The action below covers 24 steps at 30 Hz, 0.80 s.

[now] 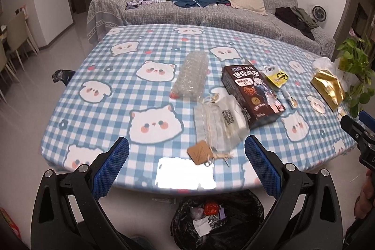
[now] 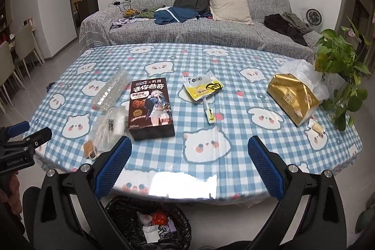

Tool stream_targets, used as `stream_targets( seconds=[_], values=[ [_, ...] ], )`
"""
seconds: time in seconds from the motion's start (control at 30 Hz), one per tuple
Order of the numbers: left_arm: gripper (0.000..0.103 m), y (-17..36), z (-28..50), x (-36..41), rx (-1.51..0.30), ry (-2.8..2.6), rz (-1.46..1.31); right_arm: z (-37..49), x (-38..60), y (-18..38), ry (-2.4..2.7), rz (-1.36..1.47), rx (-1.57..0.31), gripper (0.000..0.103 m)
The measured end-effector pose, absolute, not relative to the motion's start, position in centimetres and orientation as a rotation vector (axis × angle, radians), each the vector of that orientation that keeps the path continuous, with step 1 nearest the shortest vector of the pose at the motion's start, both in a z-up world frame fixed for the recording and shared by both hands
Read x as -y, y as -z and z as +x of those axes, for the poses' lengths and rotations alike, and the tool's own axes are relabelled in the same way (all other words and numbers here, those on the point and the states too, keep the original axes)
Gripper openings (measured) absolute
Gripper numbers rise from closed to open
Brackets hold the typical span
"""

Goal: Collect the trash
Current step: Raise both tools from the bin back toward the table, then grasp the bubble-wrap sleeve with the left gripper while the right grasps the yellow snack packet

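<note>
Trash lies on the blue checked table. A bubble-wrap roll sits mid-table, a dark brown snack box to its right, and a clear plastic bag with a cardboard tag near the front edge. A yellow wrapper and a small sachet lie right of the box. My left gripper is open and empty, just in front of the plastic bag. My right gripper is open and empty above the front edge. A black-lined trash bin stands on the floor below the table edge.
A gold tissue pack with a white bag behind it sits at the table's right, next to a potted plant. A small wrapper lies near it. A grey sofa stands behind the table. Chairs stand at the left.
</note>
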<state>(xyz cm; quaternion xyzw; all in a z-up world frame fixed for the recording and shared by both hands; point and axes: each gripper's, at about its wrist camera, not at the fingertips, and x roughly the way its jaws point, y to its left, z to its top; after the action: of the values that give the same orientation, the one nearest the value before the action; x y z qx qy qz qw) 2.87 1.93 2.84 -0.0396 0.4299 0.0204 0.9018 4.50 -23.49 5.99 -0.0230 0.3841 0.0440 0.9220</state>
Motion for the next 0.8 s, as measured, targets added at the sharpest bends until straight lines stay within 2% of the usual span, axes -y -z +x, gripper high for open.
stream_targets(
  seconds=[0.57, 0.8],
  values=[
    [0.097, 4.9, 21.8, -1.4, -1.024, -0.022, -0.008, 24.3, 25.6, 1.4, -0.05, -0.03, -0.934, 0.095],
    [0.097, 7.7, 26.3, -0.9, -1.109, 0.006, 0.006, 30.7, 24.4, 5.2, -0.078, -0.062, -1.004, 0.096]
  ],
)
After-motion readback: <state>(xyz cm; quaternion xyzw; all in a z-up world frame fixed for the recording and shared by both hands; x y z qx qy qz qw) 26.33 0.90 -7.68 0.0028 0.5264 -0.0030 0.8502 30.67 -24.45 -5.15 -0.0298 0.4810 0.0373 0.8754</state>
